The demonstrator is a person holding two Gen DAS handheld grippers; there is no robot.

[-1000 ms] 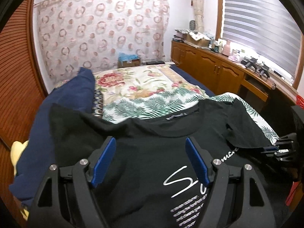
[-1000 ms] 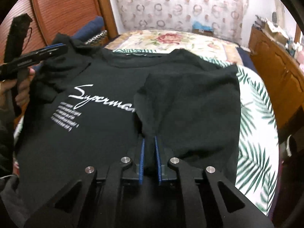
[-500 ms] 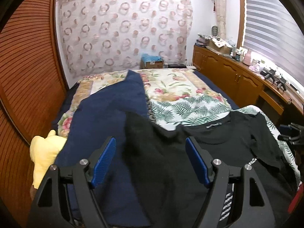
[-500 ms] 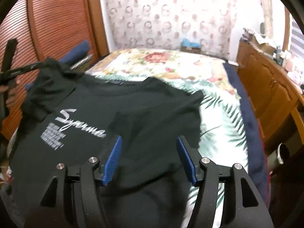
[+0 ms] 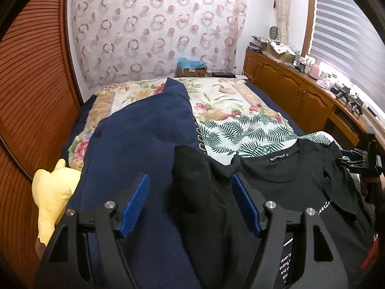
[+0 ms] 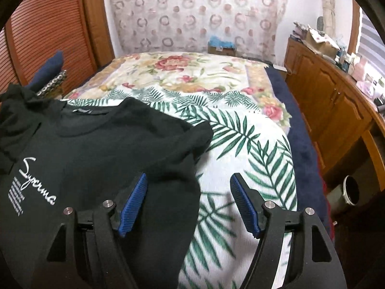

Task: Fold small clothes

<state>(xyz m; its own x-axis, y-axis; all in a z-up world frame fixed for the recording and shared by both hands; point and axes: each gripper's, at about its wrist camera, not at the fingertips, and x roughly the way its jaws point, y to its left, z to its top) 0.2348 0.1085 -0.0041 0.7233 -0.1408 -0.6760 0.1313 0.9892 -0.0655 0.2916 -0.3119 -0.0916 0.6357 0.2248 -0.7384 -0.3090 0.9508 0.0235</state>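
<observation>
The black T-shirt [image 6: 101,154] lies face up on the near end of the bed [image 6: 240,144], collar toward the far wall, white script lettering across its chest. Its right sleeve is folded in over the body, and its right edge rests on the palm-leaf cover [image 6: 245,163].

In the left wrist view the shirt's other sleeve [image 5: 192,175] bunches up in a dark hump between the blue pads of the left claw [image 5: 190,204]. The jaws stand wide but are closing, and the pads do not press the cloth.

The right claw [image 6: 187,204] hangs over the shirt's right edge, with black cloth near its left pad and leaf print under its right one. Its jaws are wide and opening, with nothing gripped. The same claw shows at the far right of the left wrist view [image 5: 361,159], beside the shirt's shoulder.

Just left of the shirt lies a navy blue cloth [image 5: 144,139], with a yellow soft toy [image 5: 53,192] at its edge. Beyond them a floral blanket [image 6: 182,72] covers the far half of the bed. A wooden cabinet [image 6: 336,106] runs along the right wall.
</observation>
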